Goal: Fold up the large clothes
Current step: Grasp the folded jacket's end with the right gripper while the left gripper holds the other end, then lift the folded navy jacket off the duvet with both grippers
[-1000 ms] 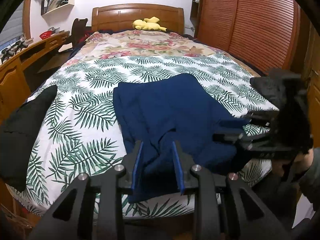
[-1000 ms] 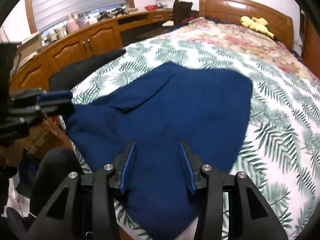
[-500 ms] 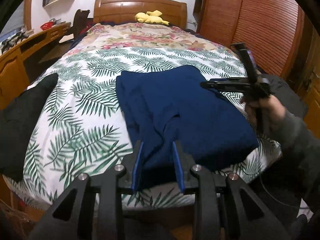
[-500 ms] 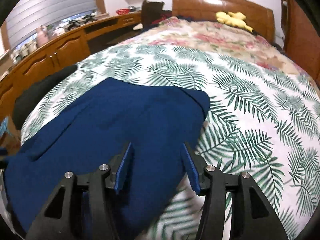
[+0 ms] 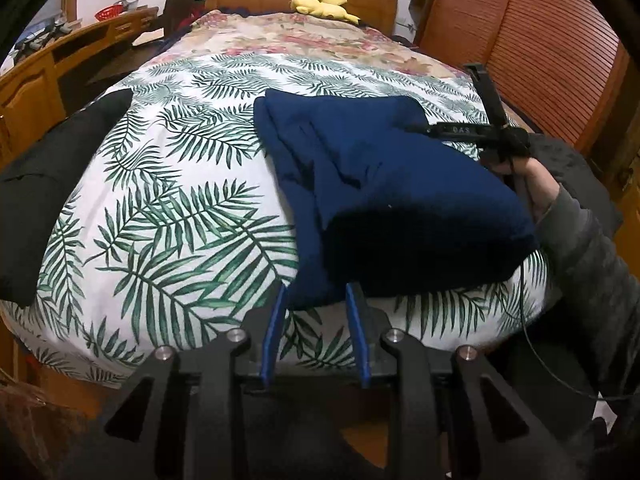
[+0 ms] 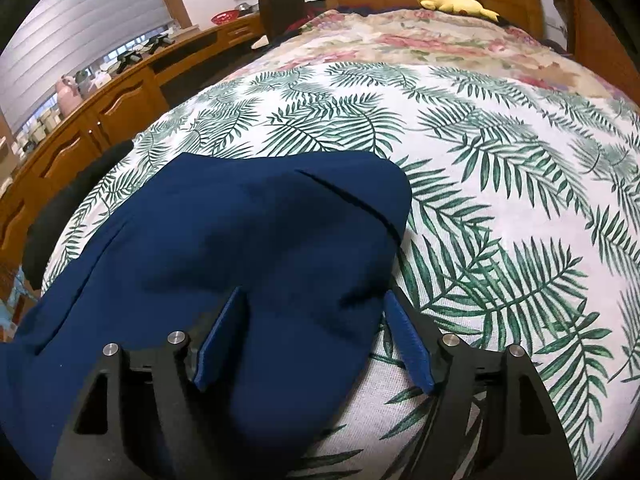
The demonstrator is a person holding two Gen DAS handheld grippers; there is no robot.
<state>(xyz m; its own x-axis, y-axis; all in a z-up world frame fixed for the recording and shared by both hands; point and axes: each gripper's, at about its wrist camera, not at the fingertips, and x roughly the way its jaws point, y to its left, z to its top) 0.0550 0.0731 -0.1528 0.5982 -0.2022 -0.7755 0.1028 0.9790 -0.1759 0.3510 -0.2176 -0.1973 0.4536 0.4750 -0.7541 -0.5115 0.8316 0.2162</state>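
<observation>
A dark blue garment (image 5: 372, 184) lies partly folded on the palm-leaf bedspread (image 5: 172, 216), its near end at the foot edge. My left gripper (image 5: 316, 300) is open, its tips at the garment's near hem, with no cloth pinched. My right gripper (image 6: 316, 304) is open over the garment (image 6: 248, 240), blue cloth bulging between its fingers. In the left wrist view the right gripper (image 5: 416, 128) shows at the garment's far right, held by a hand in a grey sleeve.
A black garment (image 5: 44, 184) lies at the bed's left edge. A yellow plush toy (image 5: 320, 4) sits by the wooden headboard. A wooden desk and cabinets (image 6: 80, 128) run along the left. A slatted wardrobe (image 5: 540, 48) stands on the right.
The left gripper has pulled back toward the foot of the bed, now at the garment's hem. The right gripper has moved forward and lower over the garment and opened wider.
</observation>
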